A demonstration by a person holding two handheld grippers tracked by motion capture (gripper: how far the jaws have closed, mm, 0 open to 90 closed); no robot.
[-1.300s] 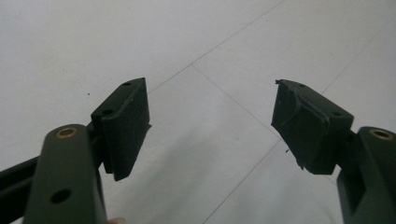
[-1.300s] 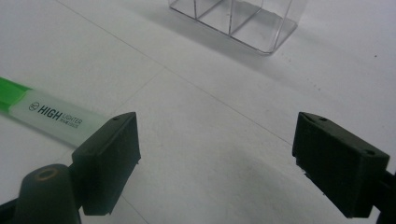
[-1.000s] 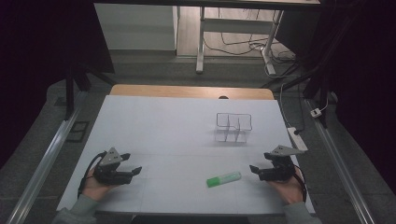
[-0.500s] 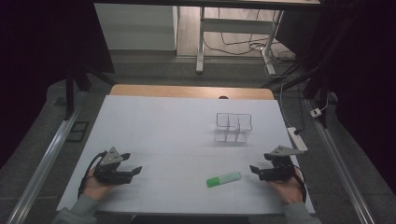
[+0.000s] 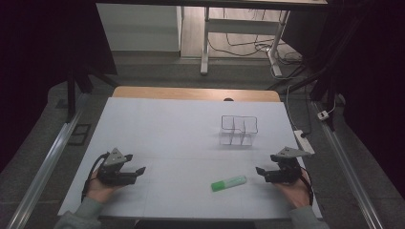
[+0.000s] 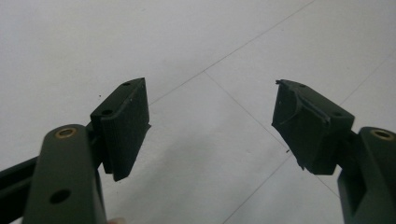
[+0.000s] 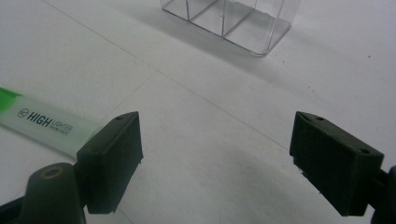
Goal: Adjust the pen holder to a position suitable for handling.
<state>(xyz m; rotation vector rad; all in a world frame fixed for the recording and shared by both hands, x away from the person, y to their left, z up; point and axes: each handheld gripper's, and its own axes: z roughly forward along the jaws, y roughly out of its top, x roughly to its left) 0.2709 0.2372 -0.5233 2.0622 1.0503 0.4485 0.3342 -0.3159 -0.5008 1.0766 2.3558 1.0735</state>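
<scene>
High view: nothing has shifted since a second ago. The green plastic highlighter (image 5: pixel 229 183) lies flat on the white counter (image 5: pixel 167 129), just beside the spread right claw (image 5: pixel 260 171). The left claw (image 5: pixel 138 171), also spread, rests well apart, so no grasp has begun.

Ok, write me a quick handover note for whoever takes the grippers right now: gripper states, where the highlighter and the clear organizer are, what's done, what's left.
Left gripper: open, holding nothing, low over the near left of the white table.
Right gripper: open, holding nothing, near the right edge, jaws pointing toward the highlighter.
Green highlighter: lying flat on the table, just left of the right gripper, not gripped.
Clear organizer: upright farther back on the right half, its compartments look empty.
Done: nothing picked up yet.
Left: probably grip the highlighter with the right gripper and place it in a compartment of the organizer.
</scene>
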